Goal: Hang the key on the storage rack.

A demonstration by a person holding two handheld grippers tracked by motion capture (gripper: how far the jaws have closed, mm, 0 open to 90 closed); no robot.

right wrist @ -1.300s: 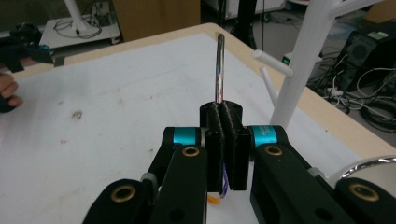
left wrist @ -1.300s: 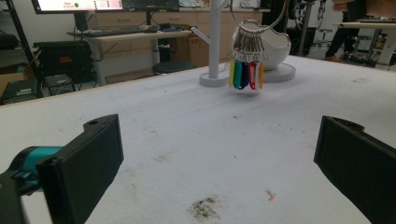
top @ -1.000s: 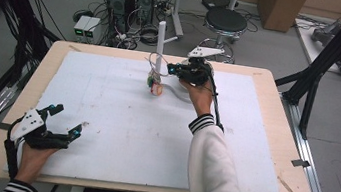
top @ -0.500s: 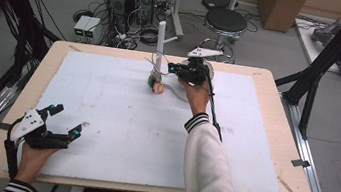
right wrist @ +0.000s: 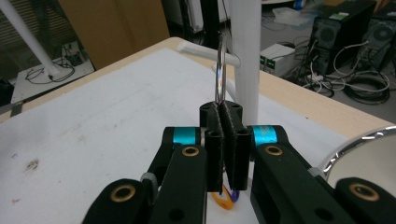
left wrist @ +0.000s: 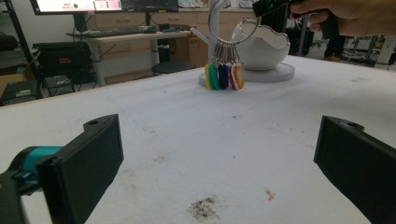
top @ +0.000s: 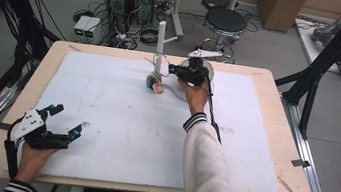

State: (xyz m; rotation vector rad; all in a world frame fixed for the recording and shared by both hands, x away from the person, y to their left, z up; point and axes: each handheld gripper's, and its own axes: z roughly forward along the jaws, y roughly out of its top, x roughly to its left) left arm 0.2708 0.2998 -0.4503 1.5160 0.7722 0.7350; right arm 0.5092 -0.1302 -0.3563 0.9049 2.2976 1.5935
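A metal key ring [right wrist: 221,70] carrying several coloured tags [left wrist: 224,76] hangs next to a white post [top: 161,39] at the far middle of the board. My right gripper [top: 182,71] is shut on the ring, its pads [right wrist: 215,135] pressed on the ring's lower part, and the tags [top: 154,82] dangle to the board. A short peg [right wrist: 205,51] sticks out of the post [right wrist: 246,56] just behind the ring. At the near left corner my left gripper [top: 68,120] rests open with nothing between its jaws, its own midpoint [left wrist: 219,154] over bare board.
A white bowl [left wrist: 261,44] on a round base stands just behind the right hand. The white foam board [top: 119,119] covers the wooden table [top: 283,142]. Computers, cables and a stool [top: 225,20] are on the floor beyond the far edge.
The right gripper has edged slightly toward the far side with the ring, and the tags moved with it. The left gripper has stayed put.
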